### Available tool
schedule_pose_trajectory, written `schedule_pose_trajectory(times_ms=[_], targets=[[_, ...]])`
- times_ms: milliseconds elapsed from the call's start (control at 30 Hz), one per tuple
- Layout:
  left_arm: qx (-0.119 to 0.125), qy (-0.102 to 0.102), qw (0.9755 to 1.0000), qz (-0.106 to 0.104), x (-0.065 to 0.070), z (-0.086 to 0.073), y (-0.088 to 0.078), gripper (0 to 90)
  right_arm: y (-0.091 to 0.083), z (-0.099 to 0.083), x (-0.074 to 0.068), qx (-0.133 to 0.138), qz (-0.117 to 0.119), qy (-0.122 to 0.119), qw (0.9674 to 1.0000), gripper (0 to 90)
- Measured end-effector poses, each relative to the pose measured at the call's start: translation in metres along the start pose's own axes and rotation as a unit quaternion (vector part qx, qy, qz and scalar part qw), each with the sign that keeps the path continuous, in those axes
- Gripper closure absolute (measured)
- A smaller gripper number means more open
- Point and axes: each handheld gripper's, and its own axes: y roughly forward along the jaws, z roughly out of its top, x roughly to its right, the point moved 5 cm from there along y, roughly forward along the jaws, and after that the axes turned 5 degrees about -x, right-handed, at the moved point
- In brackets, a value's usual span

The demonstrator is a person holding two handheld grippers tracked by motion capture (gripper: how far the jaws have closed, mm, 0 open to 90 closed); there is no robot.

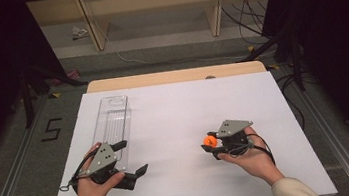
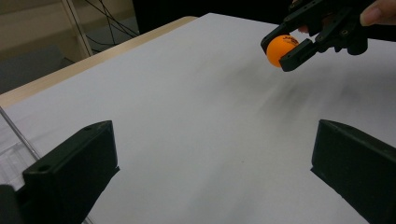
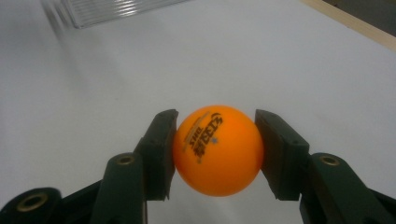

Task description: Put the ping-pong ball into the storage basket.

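Note:
An orange ping-pong ball (image 3: 217, 149) with black print sits squeezed between the two black jaws of my right gripper (image 1: 210, 145), held just above the white table. From the left gripper view the ball (image 2: 280, 49) and that right gripper (image 2: 292, 46) appear at the upper right. My left gripper (image 1: 132, 158) rests at the front left of the table, jaws spread wide with nothing between them, beside the near end of a clear plastic tray (image 1: 112, 123). In its own view the left gripper (image 2: 212, 161) shows bare white table between its fingers.
The clear ribbed tray (image 3: 107, 9) lies lengthwise on the left half of the white sheet (image 1: 184, 112) covering the table. A wooden table edge (image 1: 175, 76) runs along the back. Beyond it stand shelves and loose cables on the floor.

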Motion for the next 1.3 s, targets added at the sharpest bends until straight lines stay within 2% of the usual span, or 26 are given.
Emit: schedule_pose_trajectory(times_ms=[1300], targets=[[0.004,-0.004,1.0,0.005,0.0,0.002,0.0,0.0,0.023,0.02,-0.012,0.007,0.02,-0.01,0.9997,51.5]])
